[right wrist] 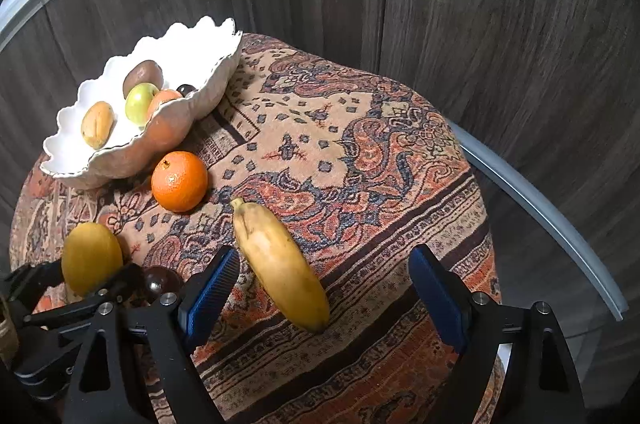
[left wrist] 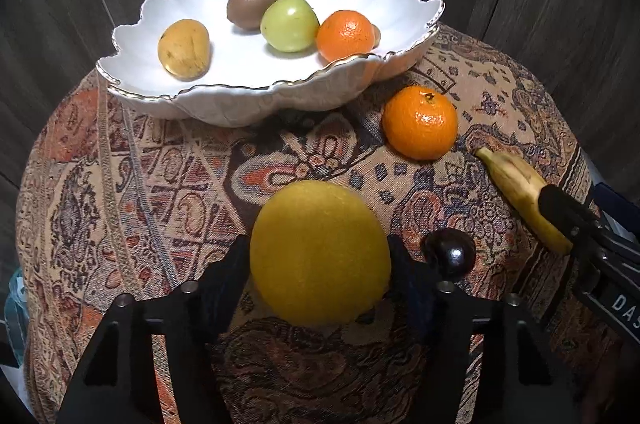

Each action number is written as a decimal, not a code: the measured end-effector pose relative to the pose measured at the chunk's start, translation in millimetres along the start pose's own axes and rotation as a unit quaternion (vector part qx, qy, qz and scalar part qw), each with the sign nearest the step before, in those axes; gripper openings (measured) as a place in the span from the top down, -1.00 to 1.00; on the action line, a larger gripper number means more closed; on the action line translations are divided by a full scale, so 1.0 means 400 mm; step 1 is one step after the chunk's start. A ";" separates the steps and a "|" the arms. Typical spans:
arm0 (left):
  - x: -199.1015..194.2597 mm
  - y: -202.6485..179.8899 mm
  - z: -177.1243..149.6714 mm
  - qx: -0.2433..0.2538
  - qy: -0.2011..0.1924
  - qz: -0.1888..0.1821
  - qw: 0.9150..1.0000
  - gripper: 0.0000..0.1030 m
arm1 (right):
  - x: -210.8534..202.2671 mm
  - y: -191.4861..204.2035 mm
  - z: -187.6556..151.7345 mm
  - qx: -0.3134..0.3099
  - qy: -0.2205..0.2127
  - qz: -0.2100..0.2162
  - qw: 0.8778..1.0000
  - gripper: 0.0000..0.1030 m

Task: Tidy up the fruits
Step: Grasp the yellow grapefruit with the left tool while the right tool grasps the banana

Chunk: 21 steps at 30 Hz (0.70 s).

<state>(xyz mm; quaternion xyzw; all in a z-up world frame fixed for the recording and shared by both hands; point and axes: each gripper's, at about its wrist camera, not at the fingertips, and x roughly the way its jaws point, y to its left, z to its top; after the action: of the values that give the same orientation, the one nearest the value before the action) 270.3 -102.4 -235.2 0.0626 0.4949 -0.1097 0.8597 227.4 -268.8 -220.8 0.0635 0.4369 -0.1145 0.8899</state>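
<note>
With the left gripper (left wrist: 319,256) clamped on the yellow citrus (left wrist: 320,252) and the right gripper (right wrist: 324,288) spread wide around the banana (right wrist: 280,264), both fruits seemingly need carrying next to the scalloped white bowl (left wrist: 248,103).

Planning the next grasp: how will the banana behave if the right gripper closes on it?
The banana looks ripe and brown-flecked, so probably soft and easily bruised. It lies near one finger of the open right gripper, so closing may shove it sideways. Being long, it may pivot.

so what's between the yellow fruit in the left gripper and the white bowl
Nothing but bare patterned tablecloth between the yellow fruit and the white bowl, clearest in the left wrist view. The loose orange sits off to the right of that stretch.
</note>
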 end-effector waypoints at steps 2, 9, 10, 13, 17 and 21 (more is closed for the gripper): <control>0.000 0.001 0.002 -0.001 -0.001 -0.003 1.000 -0.08 | 0.006 0.007 0.006 -0.011 0.000 0.006 1.000 -0.69; 0.002 0.003 0.004 -0.011 -0.002 -0.001 1.000 -0.06 | 0.051 0.024 0.013 -0.046 0.027 0.036 0.998 -0.68; 0.001 0.004 0.004 -0.012 -0.001 -0.001 1.000 -0.06 | 0.059 0.026 0.012 -0.047 0.032 0.038 0.998 -0.66; 0.001 0.007 0.003 -0.018 0.001 -0.002 1.000 -0.06 | 0.081 0.028 0.006 -0.051 0.048 0.035 0.997 -0.46; -0.002 0.011 0.000 -0.024 0.003 -0.001 1.000 -0.06 | 0.079 0.037 0.003 -0.062 0.041 0.031 0.997 -0.31; -0.007 0.015 -0.004 -0.028 0.006 0.002 1.000 -0.06 | 0.069 0.048 0.002 -0.073 0.034 0.046 0.996 0.22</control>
<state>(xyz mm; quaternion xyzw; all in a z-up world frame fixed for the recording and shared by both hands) 269.3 -95.9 -233.6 0.0402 0.5030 -0.0939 0.8582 249.2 -254.4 -242.0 0.0220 0.4705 -0.0391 0.8813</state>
